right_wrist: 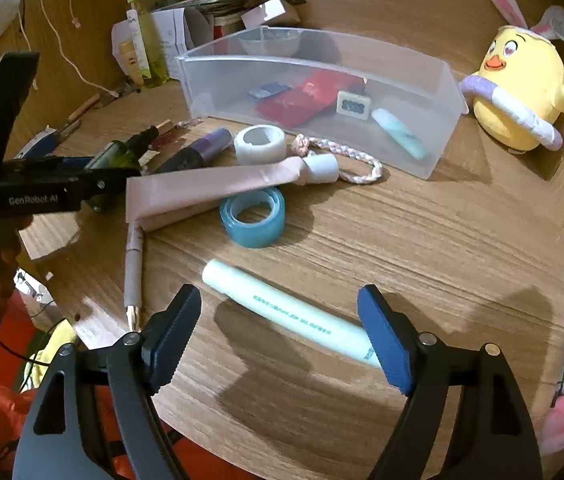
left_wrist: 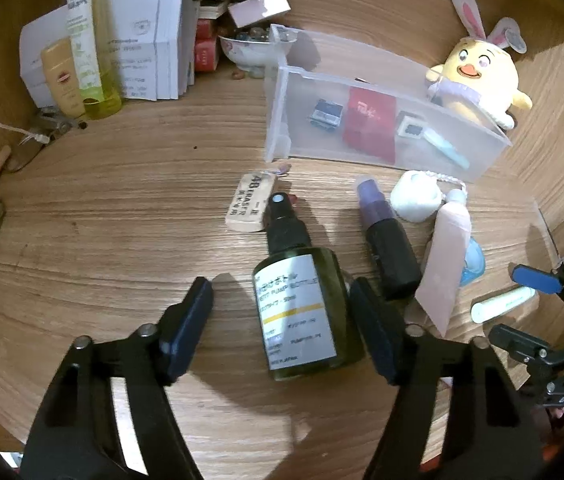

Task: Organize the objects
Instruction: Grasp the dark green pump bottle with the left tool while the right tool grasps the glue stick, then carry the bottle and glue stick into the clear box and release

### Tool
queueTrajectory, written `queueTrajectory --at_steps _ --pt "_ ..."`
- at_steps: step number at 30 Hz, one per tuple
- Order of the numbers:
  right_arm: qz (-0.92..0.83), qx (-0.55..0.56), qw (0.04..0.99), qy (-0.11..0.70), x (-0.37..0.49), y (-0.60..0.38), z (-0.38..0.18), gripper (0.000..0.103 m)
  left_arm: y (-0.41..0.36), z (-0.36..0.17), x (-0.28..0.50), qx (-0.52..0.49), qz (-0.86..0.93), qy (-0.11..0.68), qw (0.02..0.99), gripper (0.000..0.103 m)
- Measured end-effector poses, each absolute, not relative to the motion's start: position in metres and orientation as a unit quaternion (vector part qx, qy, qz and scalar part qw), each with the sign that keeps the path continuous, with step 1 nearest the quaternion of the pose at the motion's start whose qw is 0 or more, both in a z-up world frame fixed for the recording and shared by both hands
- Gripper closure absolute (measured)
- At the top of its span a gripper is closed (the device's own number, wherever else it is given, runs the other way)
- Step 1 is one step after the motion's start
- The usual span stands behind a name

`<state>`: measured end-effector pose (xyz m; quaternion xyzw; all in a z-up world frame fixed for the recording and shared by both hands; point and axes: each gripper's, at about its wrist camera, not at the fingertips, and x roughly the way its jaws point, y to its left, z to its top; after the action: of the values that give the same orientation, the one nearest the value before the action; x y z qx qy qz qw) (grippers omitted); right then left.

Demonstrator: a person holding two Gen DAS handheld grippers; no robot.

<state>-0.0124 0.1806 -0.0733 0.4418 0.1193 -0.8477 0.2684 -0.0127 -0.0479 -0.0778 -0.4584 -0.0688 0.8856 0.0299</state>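
Below, on the wood-grain tabletop [left_wrist: 102,208], a dark green pump bottle with a white label [left_wrist: 302,304] is seen lying on its side between the spread jaws of the left gripper [left_wrist: 282,308]; the right-hand pad is just beside the bottle's flank, the left-hand pad stands apart from it, and no grip is shown. A pale mint-green tube with green lettering [right_wrist: 290,312] is straddled by the right gripper [right_wrist: 282,316], whose jaws are likewise held apart, one pad near the tube's end. Beyond both, a clear plastic storage bin [right_wrist: 434,132] is set on the table, holding a red packet [right_wrist: 306,98]. A pink squeeze tube with a white cap [right_wrist: 218,188] is laid against a roll of blue tape [right_wrist: 252,216].
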Motion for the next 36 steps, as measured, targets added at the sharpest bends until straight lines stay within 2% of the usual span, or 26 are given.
queueTrajectory --at_steps 4,6,9,13,19,36 --pt "-0.848 0.443 0.266 0.116 -0.015 0.182 -0.076 0.03 -0.057 -0.077 -0.009 -0.461 0.883 -0.081 0.029 0.051" --pt "-0.849 0.441 0.266 0.119 -0.014 0.182 -0.076 0.042 -0.061 -0.076 -0.008 -0.463 0.882 -0.084 0.026 0.055" --pt "-0.848 0.44 0.269 0.121 -0.013 0.183 -0.075 0.053 -0.065 -0.076 -0.006 -0.463 0.882 -0.088 0.029 0.056" --pt "-0.849 0.437 0.269 0.125 -0.012 0.185 -0.075 0.063 -0.066 -0.076 -0.004 -0.462 0.883 -0.083 0.028 0.056" --pt "-0.856 0.439 0.255 0.096 -0.013 0.196 -0.074 0.088 -0.065 -0.075 -0.001 -0.458 0.885 -0.08 0.025 0.062" --pt "-0.897 0.376 0.232 0.011 -0.043 0.219 -0.032 0.089 -0.055 -0.039 0.001 -0.407 0.909 -0.084 0.031 0.062"
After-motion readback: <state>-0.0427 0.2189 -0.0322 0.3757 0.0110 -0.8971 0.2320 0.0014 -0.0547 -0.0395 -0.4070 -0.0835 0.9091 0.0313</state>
